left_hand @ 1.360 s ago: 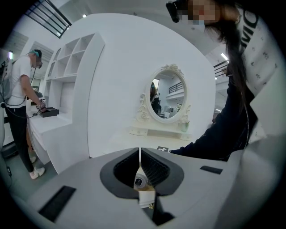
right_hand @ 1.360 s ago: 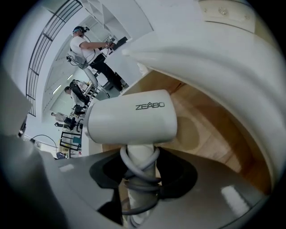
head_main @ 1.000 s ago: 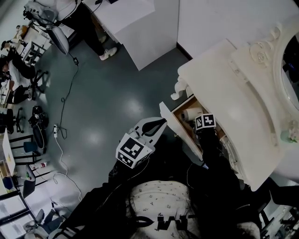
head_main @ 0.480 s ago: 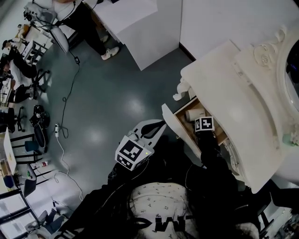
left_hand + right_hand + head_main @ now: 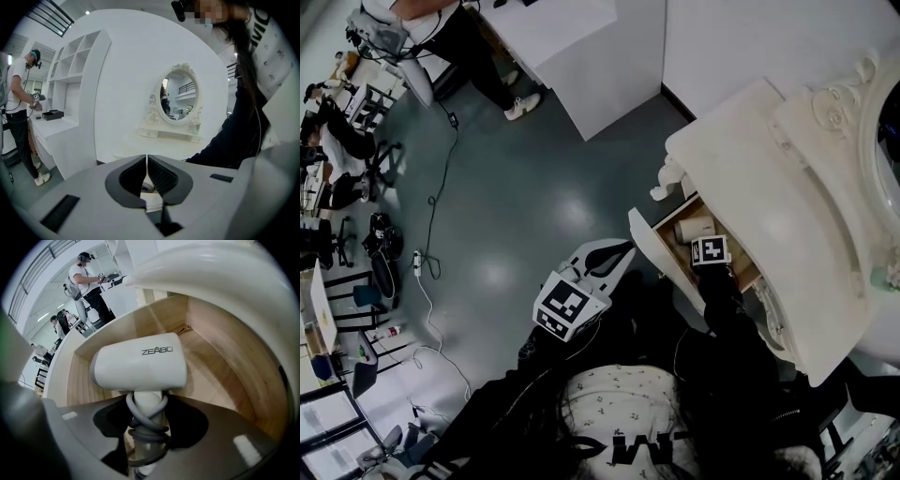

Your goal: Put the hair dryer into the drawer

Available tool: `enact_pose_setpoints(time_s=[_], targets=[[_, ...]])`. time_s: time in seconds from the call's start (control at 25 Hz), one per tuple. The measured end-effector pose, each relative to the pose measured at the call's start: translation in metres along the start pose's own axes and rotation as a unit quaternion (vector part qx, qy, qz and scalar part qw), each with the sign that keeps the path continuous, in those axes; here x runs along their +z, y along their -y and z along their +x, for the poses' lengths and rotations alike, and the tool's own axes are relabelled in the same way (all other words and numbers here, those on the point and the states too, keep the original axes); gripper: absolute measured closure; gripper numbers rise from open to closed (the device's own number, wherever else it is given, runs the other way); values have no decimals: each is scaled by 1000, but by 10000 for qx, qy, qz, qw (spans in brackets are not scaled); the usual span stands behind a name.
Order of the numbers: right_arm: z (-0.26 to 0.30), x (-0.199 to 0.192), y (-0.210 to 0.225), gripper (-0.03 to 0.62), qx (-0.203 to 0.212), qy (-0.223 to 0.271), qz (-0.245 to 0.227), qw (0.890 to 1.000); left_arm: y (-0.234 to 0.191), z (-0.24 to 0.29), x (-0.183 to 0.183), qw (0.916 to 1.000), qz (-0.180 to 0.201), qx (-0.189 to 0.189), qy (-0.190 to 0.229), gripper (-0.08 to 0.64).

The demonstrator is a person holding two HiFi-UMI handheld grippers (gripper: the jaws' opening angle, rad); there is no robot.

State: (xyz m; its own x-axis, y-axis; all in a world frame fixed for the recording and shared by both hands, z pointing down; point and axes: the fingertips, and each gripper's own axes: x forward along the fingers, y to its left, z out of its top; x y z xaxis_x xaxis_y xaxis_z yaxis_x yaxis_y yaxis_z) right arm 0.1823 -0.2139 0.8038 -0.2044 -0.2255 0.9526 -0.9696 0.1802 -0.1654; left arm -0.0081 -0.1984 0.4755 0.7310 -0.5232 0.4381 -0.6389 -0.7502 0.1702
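Jaws of the right claw (image 5: 149, 427) are starting to part round the cord-wound handle of the hair dryer (image 5: 138, 366), with the pads touching it. Its head, barely shifted since a second ago, sits low inside the drawer (image 5: 220, 376), toward the far wall. Placement looks nearly finished; only release remains. The left claw (image 5: 147, 176) is closed and empty, outside the drawer's front edge.

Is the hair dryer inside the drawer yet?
Inside: the hair dryer is down between the wooden walls of the drawer, its handle between the opening jaws of the right claw.
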Motion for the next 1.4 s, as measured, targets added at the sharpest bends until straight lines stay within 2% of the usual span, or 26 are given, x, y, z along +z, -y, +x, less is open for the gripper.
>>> enact_pose_setpoints(time_s=[0.16,0.28,0.52,0.68,0.92,1.12,1.4], targets=[[2,-1,-2,380,24,-15,-50,10000,-1,2,0,10000,16,-41,-12,558],[1,-1,-7,318,166,12,47,9999,-2,3,0,10000,26,-93,-2,558],[-17,4,1,318,42,239,117,9996,2,6,0,9998,62,-211,22,558],[-36,11,-5,318,241,467,189,9984,1,5,1,9996,118,-265,-7,558],[-69,13,-9,319,537,950,565,9924,1,5,9,9989,184,-424,29,558],[-111,15,-18,319,821,1578,875,9802,3,7,17,9976,232,-627,190,558],[-172,21,-41,322,1294,2571,1375,9478,10,14,20,9945,364,-954,220,558]])
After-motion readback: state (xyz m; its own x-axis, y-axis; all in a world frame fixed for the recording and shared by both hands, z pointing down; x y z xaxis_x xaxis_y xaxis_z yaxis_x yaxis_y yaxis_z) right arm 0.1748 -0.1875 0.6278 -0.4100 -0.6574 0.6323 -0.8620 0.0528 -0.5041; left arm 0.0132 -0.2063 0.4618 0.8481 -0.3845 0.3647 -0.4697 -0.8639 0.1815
